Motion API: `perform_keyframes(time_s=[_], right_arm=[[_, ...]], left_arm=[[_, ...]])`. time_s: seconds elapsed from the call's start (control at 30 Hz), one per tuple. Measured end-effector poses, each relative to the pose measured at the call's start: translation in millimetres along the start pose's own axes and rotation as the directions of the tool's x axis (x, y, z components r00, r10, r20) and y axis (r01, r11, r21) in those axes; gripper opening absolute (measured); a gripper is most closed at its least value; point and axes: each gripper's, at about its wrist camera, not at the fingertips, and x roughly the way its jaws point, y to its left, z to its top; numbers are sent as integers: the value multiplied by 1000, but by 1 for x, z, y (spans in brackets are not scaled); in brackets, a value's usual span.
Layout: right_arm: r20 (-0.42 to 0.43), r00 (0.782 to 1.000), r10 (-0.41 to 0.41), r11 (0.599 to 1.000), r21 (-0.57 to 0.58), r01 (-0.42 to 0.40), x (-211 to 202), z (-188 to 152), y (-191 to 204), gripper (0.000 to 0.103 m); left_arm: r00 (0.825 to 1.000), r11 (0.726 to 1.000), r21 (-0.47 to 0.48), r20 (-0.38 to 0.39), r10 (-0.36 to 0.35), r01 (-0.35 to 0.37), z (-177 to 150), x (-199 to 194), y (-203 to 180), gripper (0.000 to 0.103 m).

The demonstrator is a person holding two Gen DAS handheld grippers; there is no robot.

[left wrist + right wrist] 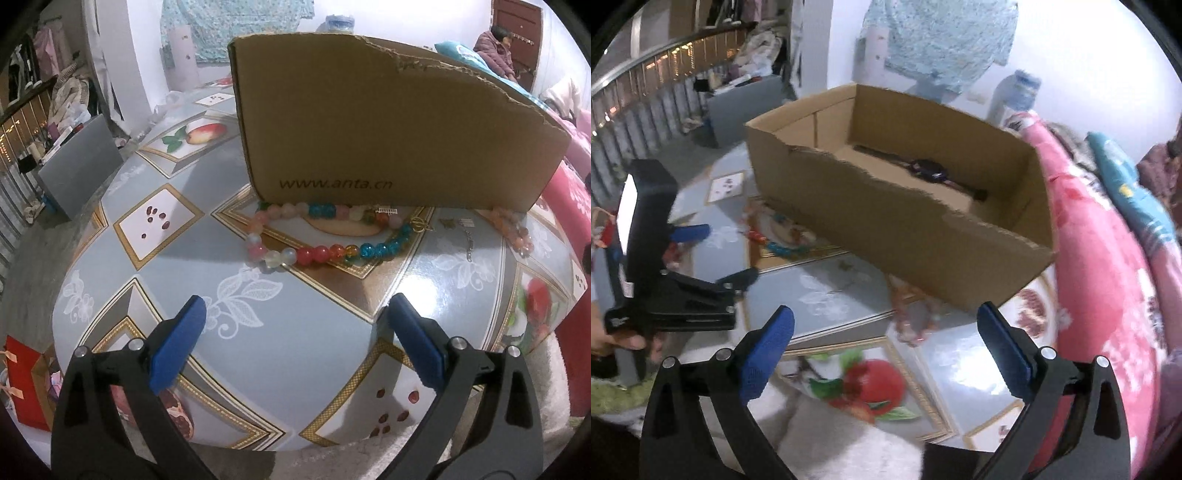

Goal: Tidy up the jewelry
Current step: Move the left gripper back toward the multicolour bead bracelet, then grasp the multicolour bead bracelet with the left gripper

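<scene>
Right, beaded necklace [325, 236] lies looped on the table [177, 266], its far side touching the cardboard box [388, 122] front wall. A smaller bead bracelet [517, 232] and a few charms [458, 225] sit to its right, also near the box. Inside the box: a dark watch [929, 170]. Left gripper [295, 347] hovers short of the necklace, jaws spread wide, nothing between. Right gripper [886, 354] likewise spread and empty; its view is blurred. Risk as I see it: pinching one bead lets the strand swing and snag the box's torn front edge, or beads slip from the pads.
</scene>
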Motion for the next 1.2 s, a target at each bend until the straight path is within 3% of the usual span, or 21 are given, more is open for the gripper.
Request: perform_keyframes(time_s=[0.23, 0.47, 0.77, 0.83, 0.97, 1.03, 1.2], right_arm=[[74, 996, -60, 998, -22, 61, -14, 2, -1, 96], [169, 985, 27, 999, 39, -34, -28, -3, 0, 96], [96, 975, 201, 963, 161, -215, -1, -19, 5, 95], [86, 967, 241, 951, 177, -253, 8, -19, 8, 85], [74, 950, 304, 932, 185, -313, 25, -14, 15, 74], [69, 944, 322, 926, 186, -329, 31, -11, 20, 73], [70, 937, 342, 921, 175, -349, 36, -6, 26, 73]], left_arm=[[1000, 1000, -2, -25, -8, 8, 4, 3, 2, 96], [999, 1000, 7, -29, -24, 24, 5, 5, 5, 96], [998, 997, 49, 30, -61, 60, -2, 1, 10, 96], [997, 998, 29, 47, -64, 63, -1, -3, 17, 94], [989, 994, -33, 113, -99, 104, 11, -11, 33, 90], [991, 996, -37, 112, -78, 82, 21, -7, 36, 83], [998, 1000, 11, 65, 18, -19, 38, 17, 34, 82]])
